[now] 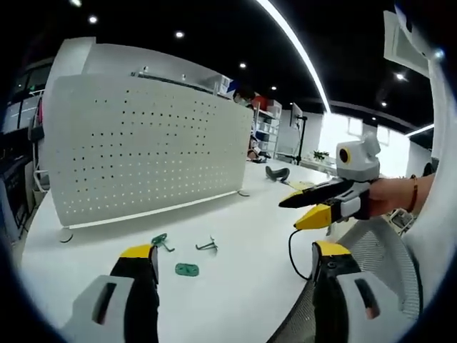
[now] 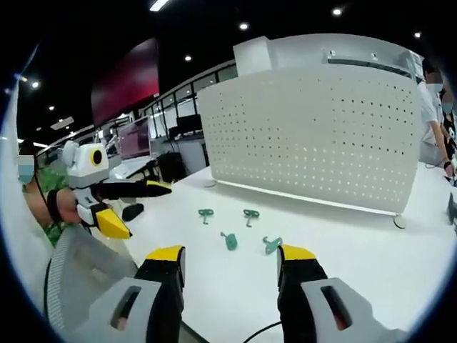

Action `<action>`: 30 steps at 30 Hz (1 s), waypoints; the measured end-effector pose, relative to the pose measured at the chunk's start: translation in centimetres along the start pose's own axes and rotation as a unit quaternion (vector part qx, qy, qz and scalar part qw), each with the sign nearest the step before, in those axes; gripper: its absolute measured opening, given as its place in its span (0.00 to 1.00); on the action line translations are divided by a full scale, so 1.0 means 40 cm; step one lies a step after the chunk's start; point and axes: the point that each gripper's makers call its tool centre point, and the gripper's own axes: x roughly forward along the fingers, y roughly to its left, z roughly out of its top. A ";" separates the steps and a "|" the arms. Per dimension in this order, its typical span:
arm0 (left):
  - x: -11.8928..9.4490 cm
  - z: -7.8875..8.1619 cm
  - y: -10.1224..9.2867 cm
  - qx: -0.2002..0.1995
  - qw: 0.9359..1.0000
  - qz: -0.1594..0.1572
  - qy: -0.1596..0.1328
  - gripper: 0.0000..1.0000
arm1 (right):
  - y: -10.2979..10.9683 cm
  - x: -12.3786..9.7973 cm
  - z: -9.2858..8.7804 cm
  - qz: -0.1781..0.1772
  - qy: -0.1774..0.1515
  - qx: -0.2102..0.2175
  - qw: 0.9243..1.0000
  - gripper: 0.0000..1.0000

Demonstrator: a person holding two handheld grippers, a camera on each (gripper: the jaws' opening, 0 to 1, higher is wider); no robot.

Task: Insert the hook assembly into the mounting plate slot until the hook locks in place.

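Observation:
Small parts lie on the white table (image 1: pixel 235 214) in front of a perforated white pegboard (image 1: pixel 143 150). In the left gripper view these are a green hook (image 1: pixel 161 241), a grey wire hook (image 1: pixel 207 246) and a flat green plate (image 1: pixel 187 269). My left gripper (image 1: pixel 232 254) hangs open above and short of them, holding nothing. In the right gripper view, several green pieces (image 2: pixel 230 241) are scattered just beyond my open, empty right gripper (image 2: pixel 230 254). Each gripper appears in the other's view, jaws apart: the right gripper (image 1: pixel 291 214) and the left gripper (image 2: pixel 148 211).
The pegboard (image 2: pixel 314 136) stands upright across the table behind the parts. A mesh chair back (image 1: pixel 378 250) sits by the table's near edge, with a black cable (image 1: pixel 291 250) hanging there. A person (image 2: pixel 435 114) stands beyond the pegboard's right end. Shelves line the far room.

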 end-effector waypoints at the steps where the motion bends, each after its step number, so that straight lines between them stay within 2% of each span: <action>1: 0.001 -0.002 0.000 -0.002 1.000 0.000 0.001 0.91 | 0.000 0.002 0.000 0.001 0.000 0.000 1.000 0.52; 7: 0.012 -0.022 0.005 -0.009 1.000 -0.003 0.011 0.90 | 0.001 0.031 -0.003 0.012 0.013 -0.002 1.000 0.51; 12: 0.017 -0.025 0.011 -0.006 1.000 -0.006 0.015 0.88 | 0.007 0.049 -0.006 0.022 0.027 -0.021 0.999 0.51; 17: 0.021 -0.029 0.021 0.001 1.000 -0.010 0.022 0.86 | 0.012 0.051 -0.004 0.026 0.028 -0.026 0.999 0.51; 30: 0.064 -0.041 0.027 0.060 0.996 -0.031 0.058 0.79 | -0.002 0.032 -0.016 0.013 0.024 -0.017 0.999 0.51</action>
